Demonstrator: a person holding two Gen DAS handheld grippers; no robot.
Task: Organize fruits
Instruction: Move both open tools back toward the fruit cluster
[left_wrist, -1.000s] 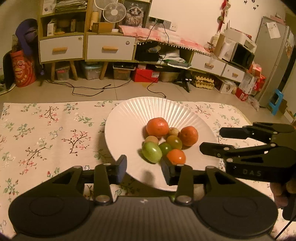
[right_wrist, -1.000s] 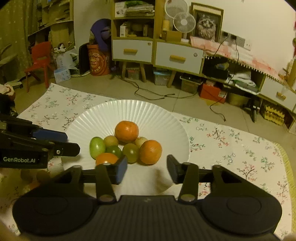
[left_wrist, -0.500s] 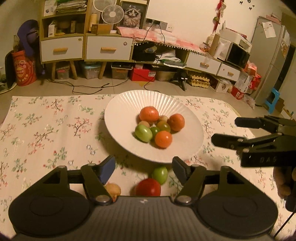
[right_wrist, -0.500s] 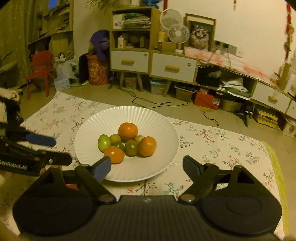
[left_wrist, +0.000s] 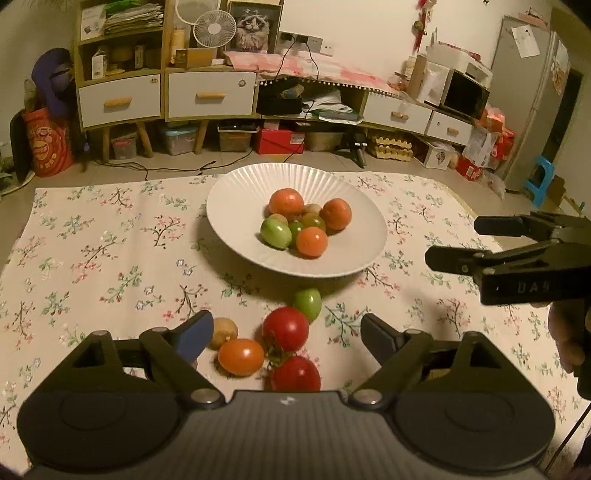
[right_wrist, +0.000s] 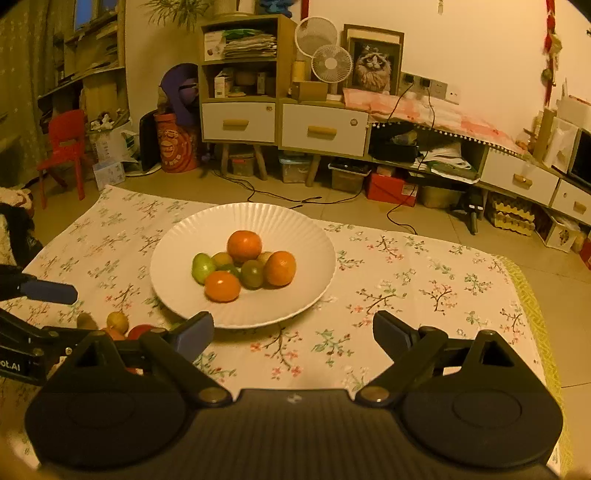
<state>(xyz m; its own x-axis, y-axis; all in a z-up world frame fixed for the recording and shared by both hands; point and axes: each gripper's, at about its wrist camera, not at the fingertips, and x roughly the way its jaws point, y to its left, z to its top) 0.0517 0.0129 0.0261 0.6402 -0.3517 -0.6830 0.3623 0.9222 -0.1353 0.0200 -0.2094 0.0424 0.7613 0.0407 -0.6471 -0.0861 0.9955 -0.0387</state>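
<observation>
Jaws opening, empty; ribbed white plate (left_wrist: 236, 206), glossy round fruits (left_wrist: 299, 221).

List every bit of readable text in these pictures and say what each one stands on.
"DAS", cut off by the frame edge: side of the right tongs, in the left wrist view.
"ot.AI", start cut off: side of the left tongs, in the right wrist view.
Print on the orange bag by the shelf: too blurred to read.
Notes on the fridge: too small to read.
</observation>
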